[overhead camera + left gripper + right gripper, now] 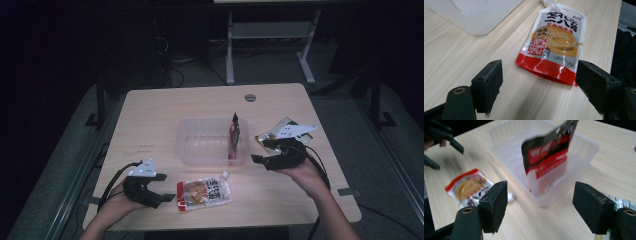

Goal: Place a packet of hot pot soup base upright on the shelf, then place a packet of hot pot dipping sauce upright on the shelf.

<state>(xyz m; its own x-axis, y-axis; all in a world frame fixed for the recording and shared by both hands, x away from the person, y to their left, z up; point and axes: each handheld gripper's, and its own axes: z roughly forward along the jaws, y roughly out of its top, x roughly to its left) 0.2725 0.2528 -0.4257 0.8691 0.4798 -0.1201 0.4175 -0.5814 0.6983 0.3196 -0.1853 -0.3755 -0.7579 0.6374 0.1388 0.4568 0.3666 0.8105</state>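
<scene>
So both grippers are empty here. The right gripper sits just off the right side of the clear rectangular plastic tub in the middle of the light wood table, jaws spread wide with nothing between the pads. From the right gripper view you look straight through that gap at the tub's near corner, and the pads aren't touching the tub or anything else.

Inside the tub, a black-and-red flat foil pouch is standing on edge, leaning against the wall nearest that gripper, top sticking up past the rim. In the high view it's the thin dark upright sliver at the right end of the tub. It's a bit blurred, so I can't read the print.

The left gripper is down at the near left of the table, held low, jaws also released and wide apart. Through its own camera the gap frames the bottom red edge of a white-and-orange spouted sauce pouch with a red strip, which lies flat on the wood. The pads sit just short of that pouch, not touching. In the high view the sauce pouch lies between the left gripper and the tub, in front of the tub's near wall.

There's also a green-and-white packet lying under the right gripper's grey plate, partly hidden.
</scene>
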